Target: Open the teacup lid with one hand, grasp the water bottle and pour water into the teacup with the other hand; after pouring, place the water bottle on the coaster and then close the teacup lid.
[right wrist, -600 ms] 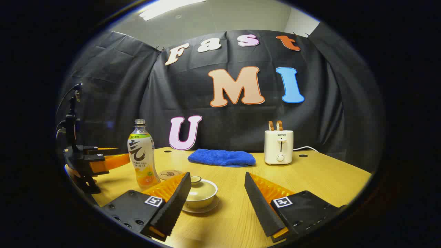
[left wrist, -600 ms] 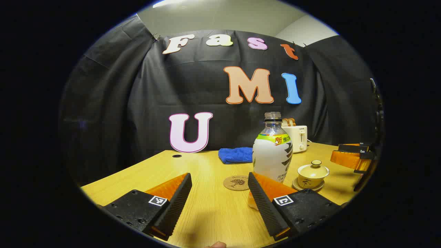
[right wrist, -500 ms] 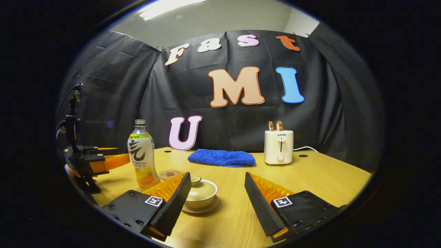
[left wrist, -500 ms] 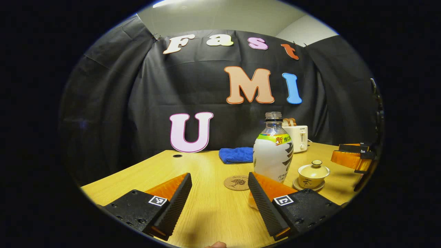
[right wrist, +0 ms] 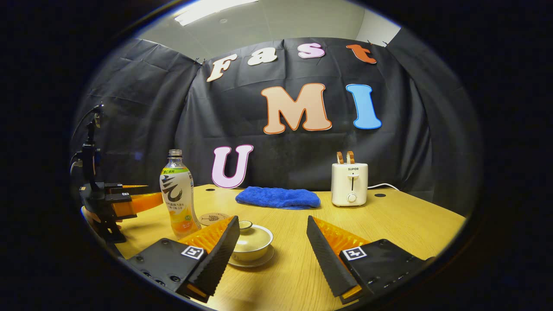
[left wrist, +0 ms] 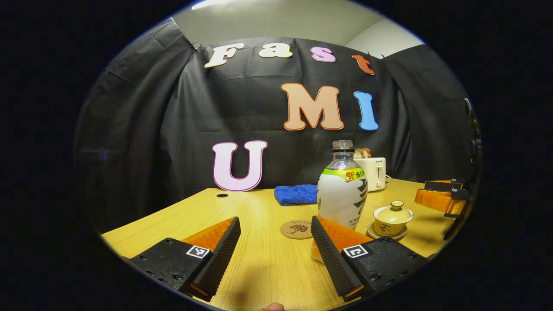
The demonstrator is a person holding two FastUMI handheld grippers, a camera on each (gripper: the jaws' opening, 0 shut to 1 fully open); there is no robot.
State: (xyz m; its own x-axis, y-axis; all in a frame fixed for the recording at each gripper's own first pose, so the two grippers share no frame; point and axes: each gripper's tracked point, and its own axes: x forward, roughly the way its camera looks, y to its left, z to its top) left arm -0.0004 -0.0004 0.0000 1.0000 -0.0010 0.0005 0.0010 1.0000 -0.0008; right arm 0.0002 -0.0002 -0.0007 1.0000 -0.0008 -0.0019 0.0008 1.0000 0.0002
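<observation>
In the left gripper view, our left tool (left wrist: pixel 275 242) stood wide apart and empty, low over the tabletop (left wrist: pixel 259 268). The water bottle (left wrist: pixel 342 196) stood upright ahead, behind the right finger, with the coaster (left wrist: pixel 297 229) just beside it and the lidded teacup (left wrist: pixel 392 219) farther right. We judged that the bottle should be centred between the fingers before closing on its body.

In the right gripper view, our right tool (right wrist: pixel 273 244) was also wide and empty. The teacup (right wrist: pixel 251 244) sat partly behind its left finger, lid (right wrist: pixel 249 236) on. To lift the lid cleanly, we judged we should shift left, straddle the knob (right wrist: pixel 245 224), then close gently.
</observation>
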